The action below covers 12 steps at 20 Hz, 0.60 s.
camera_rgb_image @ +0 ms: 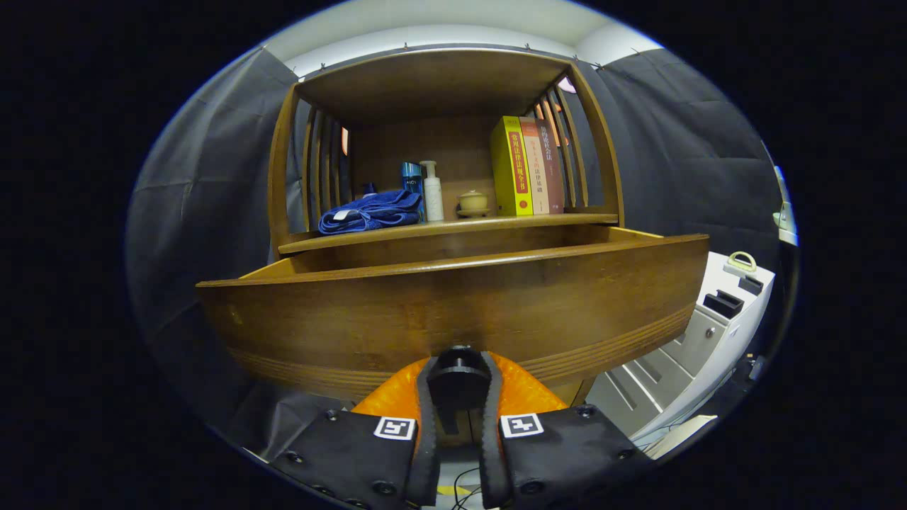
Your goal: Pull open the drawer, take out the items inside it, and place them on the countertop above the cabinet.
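While the drawer is already drawn out beneath the countertop, its contents are hidden behind the front panel, so nothing is judged removed yet. The gripper is clamped on the dark knob, both fingers pressed to it. On the countertop are counted three books, two bottles, one blue towel and one small lidded pot.

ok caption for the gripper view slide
Gripper shut on the knob of the pulled-open drawer, countertop above.
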### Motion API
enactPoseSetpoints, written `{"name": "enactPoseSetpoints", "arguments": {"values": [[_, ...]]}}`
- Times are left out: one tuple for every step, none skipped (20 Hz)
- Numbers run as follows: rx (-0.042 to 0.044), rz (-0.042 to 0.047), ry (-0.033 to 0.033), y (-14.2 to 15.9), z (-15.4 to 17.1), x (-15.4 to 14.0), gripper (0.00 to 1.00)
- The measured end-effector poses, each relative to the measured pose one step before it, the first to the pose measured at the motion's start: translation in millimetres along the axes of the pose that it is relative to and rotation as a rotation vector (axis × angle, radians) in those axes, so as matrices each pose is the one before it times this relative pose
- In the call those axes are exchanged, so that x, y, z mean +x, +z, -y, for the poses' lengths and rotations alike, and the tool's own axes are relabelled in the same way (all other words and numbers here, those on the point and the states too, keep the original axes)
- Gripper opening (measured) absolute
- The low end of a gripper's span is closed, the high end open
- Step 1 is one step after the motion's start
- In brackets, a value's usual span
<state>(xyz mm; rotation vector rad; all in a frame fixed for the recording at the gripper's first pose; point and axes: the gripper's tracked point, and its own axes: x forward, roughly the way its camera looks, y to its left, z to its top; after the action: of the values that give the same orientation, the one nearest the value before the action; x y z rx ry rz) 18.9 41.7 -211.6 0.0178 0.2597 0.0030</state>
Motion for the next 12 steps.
{"name": "enactPoseSetpoints", "arguments": {"values": [[0.00370,0.00464,-0.00167,-1.11,-0.15,-0.61,0.30],[0.00184,0.00268,-0.00201,0.06,0.06,1.33,0.30],[-0.00442,0.00224,-0.00088,0.60,0.17,-0.44,0.36],[-0.00952,0.00364,0.00035,-0.26,0.00,1.10,0.41],[-0.01399,0.00280,0.00127,-0.63,0.04,-0.89,0.46],[-0.01209,-0.00053,-0.00061,-1.09,-0.78,0.55,0.51],[-0.00724,0.00091,-0.00052,1.05,0.56,-1.42,0.56],[0.00317,0.00202,0.00116,1.34,0.16,-1.26,0.61],[0.00134,0.00341,0.00632,1.73,-1.95,-1.05,0.66],[-0.00201,0.00253,-0.00461,1.90,1.45,-0.40,0.71],[-0.00278,0.00526,-0.00058,2.21,1.24,-0.32,0.76],[-0.00420,0.00766,-0.00532,3.44,1.16,-1.42,0.81]]}}
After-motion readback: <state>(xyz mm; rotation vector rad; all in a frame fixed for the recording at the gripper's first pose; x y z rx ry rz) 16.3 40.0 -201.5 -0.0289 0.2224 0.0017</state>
